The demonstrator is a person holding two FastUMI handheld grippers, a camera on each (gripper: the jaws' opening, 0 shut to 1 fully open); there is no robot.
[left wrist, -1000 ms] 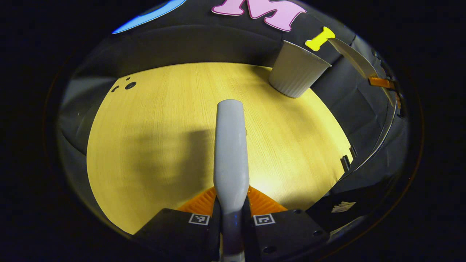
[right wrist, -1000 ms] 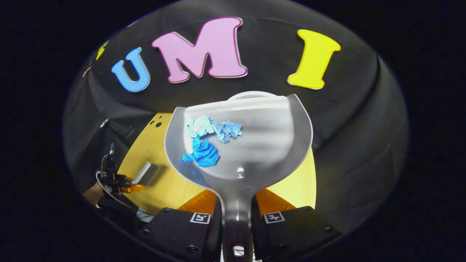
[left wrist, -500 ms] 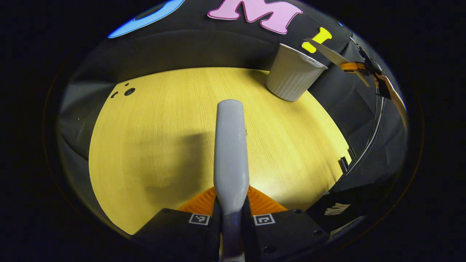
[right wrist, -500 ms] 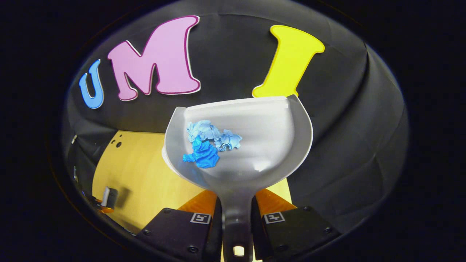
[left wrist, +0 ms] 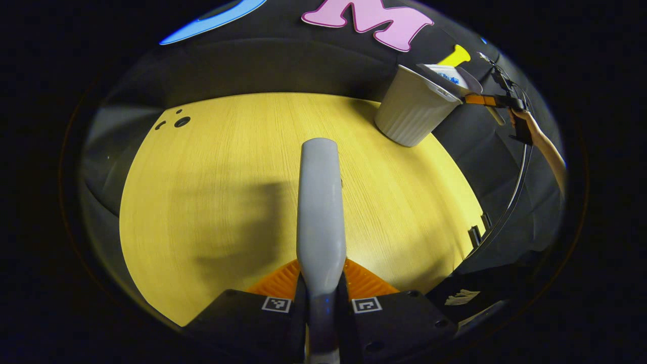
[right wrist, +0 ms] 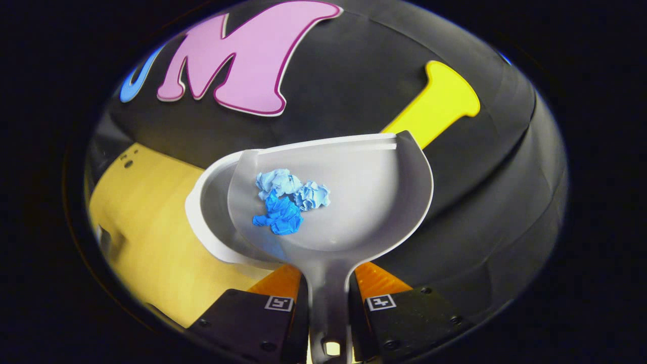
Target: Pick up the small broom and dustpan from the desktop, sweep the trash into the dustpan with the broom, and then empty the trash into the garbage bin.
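My left gripper (left wrist: 321, 296) is shut on the grey broom (left wrist: 320, 202), whose handle points away over the yellow desktop (left wrist: 217, 192). In the right gripper view, my right gripper (right wrist: 326, 298) is shut on the handle of the grey dustpan (right wrist: 364, 197). Crumpled blue paper trash (right wrist: 287, 199) lies in the pan. The pan hangs tilted over the open white garbage bin (right wrist: 207, 217), which shows at its left. In the left gripper view the ribbed white bin (left wrist: 413, 108) stands at the desk's far right, with the dustpan (left wrist: 447, 76) above its rim and the right gripper (left wrist: 498, 100) beyond.
A person's forearm (left wrist: 548, 151) holds the right gripper at the far right of the left gripper view. Small dark holes (left wrist: 179, 121) mark the desktop's far left corner. A cable (left wrist: 515, 197) runs down past the desk's right edge.
The dustpan has swung over the bin and tipped to one side; the bin's mouth now shows under it. The trash has shifted a little within the pan. The broom hand has barely moved.
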